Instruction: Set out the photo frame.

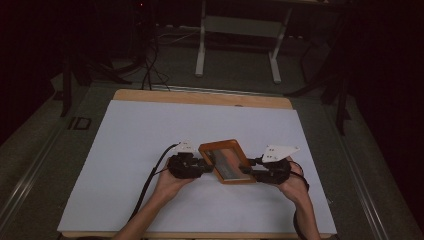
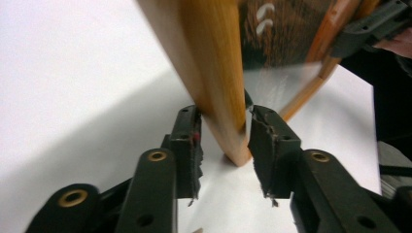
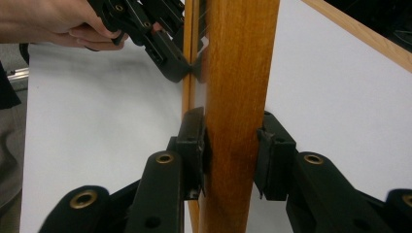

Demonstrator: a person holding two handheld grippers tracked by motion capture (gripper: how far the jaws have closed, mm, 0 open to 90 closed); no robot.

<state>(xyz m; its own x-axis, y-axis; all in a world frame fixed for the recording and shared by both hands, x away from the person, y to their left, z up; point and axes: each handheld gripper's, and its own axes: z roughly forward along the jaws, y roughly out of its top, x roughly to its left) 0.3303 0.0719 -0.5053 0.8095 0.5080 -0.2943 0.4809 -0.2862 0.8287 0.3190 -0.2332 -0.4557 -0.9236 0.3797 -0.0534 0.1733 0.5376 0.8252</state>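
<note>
White sheet [image 1: 150, 150] on a wood-edged table [image 1: 200, 96] lies bare on every side of a wooden tray [image 1: 227, 161].

Right gripper [image 3: 232, 145] clamps one rim; left gripper [image 2: 223, 141] brackets the opposite rim, jaws flanking it, contact unclear.

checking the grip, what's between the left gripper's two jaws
The wooden frame: its edge stands between the jaws of the left gripper in the left gripper view, with white table beneath. The high view shows the same.
</note>
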